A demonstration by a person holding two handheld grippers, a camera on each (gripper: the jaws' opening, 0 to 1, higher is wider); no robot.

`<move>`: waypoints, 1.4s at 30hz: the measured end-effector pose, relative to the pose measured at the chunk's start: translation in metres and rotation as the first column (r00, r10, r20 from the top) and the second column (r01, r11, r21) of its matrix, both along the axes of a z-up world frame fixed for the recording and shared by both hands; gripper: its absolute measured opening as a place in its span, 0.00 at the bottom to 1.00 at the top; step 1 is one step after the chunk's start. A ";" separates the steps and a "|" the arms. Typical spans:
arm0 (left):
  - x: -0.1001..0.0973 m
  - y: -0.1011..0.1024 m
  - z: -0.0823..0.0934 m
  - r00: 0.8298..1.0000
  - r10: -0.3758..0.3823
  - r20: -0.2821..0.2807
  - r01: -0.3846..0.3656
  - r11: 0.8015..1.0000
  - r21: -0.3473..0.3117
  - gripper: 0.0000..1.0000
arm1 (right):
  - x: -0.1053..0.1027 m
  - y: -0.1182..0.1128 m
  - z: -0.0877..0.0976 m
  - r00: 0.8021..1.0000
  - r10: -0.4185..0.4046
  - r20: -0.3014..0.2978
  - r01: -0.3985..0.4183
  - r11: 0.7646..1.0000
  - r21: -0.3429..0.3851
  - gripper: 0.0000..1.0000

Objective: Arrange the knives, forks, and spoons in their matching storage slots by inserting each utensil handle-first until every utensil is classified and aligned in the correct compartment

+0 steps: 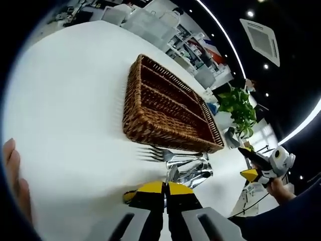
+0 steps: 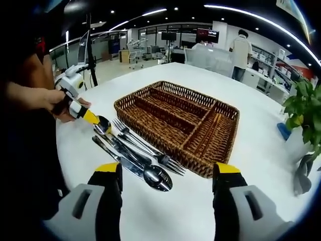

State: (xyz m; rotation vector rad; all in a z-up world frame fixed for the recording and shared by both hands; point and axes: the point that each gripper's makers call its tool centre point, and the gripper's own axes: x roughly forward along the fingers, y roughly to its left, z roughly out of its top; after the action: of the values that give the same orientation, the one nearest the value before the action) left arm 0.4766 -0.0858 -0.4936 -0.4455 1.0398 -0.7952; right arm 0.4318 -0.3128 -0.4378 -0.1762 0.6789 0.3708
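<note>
Brown wicker tray [image 2: 220, 108]: every slot bare; steel cutlery [image 2: 133, 150] unsorted on white worktop [image 2: 261, 140]; left gripper [image 2: 93, 119] fingers clenched at spoon [image 2: 103, 124], right gripper [image 2: 165, 173] fingers released.

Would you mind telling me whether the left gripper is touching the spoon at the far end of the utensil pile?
Touching. In the right gripper view the left gripper has its yellow tip right on a spoon, with no gap visible.

Utensils [image 2: 133, 150] on table [image 2: 261, 120] beside basket [image 2: 180, 123]
</note>
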 end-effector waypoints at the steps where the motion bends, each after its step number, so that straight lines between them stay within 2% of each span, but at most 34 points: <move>1: 0.000 -0.001 0.002 1.000 -0.003 0.006 0.003 1.000 -0.001 0.00 | 0.000 -0.001 0.000 1.000 -0.004 0.002 0.004 1.000 0.000 0.75; 5: 0.001 0.000 0.006 1.000 -0.002 0.020 0.002 1.000 -0.005 0.00 | -0.002 -0.003 -0.001 1.000 -0.017 0.000 0.017 1.000 0.002 0.75; 12: 0.006 -0.006 0.022 0.999 -0.005 0.052 0.007 1.000 -0.029 0.00 | -0.003 -0.004 0.000 1.000 -0.018 0.006 0.018 1.000 0.000 0.76; 21: 0.013 -0.019 0.055 0.991 -0.024 0.129 0.030 0.998 -0.047 0.00 | -0.001 -0.004 0.008 0.999 -0.027 0.020 0.026 0.999 0.018 0.81; 31: 0.036 -0.029 0.085 0.983 -0.012 0.186 0.021 0.999 -0.044 0.00 | -0.001 -0.006 0.014 0.998 -0.045 0.034 0.044 0.999 0.030 0.85; 42: 0.064 -0.048 0.111 0.971 -0.002 0.238 0.012 0.999 -0.042 0.00 | 0.002 -0.008 0.021 0.997 -0.061 0.041 0.058 0.997 0.060 0.97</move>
State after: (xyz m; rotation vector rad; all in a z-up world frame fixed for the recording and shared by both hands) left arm 0.5406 -0.1343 -0.3826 -0.3729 0.8027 -0.8562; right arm 0.4341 -0.3206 -0.4167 -0.1076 0.6286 0.3285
